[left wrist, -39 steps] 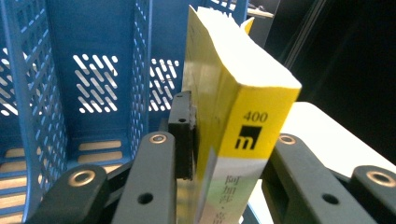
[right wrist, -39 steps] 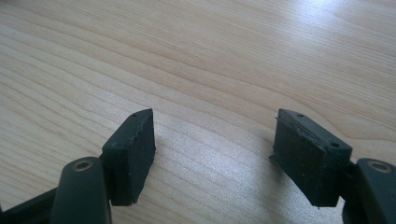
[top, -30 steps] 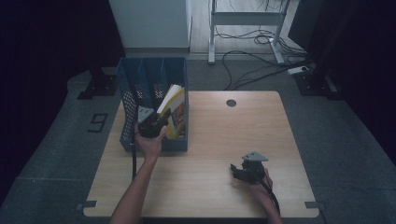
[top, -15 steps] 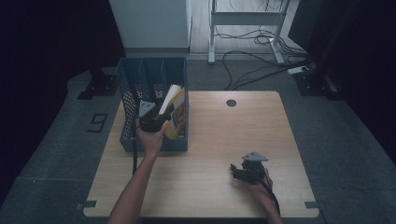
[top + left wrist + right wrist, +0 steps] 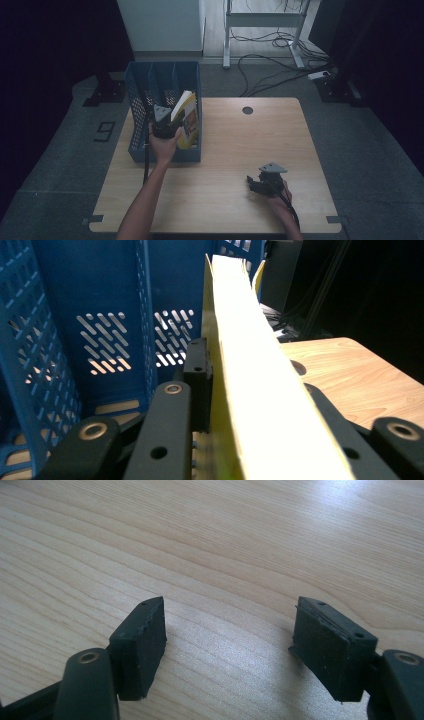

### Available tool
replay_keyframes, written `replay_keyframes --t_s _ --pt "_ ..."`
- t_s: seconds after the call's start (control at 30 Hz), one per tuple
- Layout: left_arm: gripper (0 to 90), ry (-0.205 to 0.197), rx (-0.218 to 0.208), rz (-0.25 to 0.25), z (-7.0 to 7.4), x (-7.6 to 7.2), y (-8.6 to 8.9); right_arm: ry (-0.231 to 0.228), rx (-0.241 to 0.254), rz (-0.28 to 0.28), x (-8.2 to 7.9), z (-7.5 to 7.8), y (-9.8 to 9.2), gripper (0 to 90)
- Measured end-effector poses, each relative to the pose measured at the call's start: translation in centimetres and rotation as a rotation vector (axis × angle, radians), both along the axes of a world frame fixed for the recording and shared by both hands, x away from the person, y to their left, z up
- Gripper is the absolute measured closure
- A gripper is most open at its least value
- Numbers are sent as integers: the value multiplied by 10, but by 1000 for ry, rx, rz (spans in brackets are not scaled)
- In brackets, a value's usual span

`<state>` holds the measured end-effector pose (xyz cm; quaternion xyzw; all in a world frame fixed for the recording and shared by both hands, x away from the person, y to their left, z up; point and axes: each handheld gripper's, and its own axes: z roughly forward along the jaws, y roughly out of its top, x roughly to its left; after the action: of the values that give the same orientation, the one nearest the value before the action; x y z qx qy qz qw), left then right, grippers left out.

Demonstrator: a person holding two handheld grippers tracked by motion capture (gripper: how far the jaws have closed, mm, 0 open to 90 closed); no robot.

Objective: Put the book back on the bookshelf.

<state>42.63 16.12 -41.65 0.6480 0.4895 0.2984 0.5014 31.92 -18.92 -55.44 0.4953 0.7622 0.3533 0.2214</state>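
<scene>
A yellow-covered book stands tilted in the right-hand slot of a blue mesh file holder at the table's left. My left gripper is at the book's near edge. In the left gripper view its jaws have just been closing, and they now press on the book from both sides, with one black pad flat against the cover. My right gripper rests low over the wooden table near the front right. It stands open with nothing but bare wood between its pads.
The file holder has further slots to the left of the book. The wooden table has a round cable hole near its far edge. Cables and a desk frame lie on the floor beyond.
The left hand has shifted slightly at the book's edge in the holder, and the book has stayed leaning in its slot. The right hand and gripper have not moved.
</scene>
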Motion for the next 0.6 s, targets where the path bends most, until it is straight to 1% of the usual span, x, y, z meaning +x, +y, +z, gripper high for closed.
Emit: replay_keyframes --t_s 0.13,0.3,0.6 --pt "751 1 -5 10 0 1 1 0 1 0 0 0 0 284" --pt "752 0 -21 24 1 5 3 0 1 1 0 0 0 284" --pt "753 -13 -14 27 11 11 -4 -1 0 1 0 0 0 284"
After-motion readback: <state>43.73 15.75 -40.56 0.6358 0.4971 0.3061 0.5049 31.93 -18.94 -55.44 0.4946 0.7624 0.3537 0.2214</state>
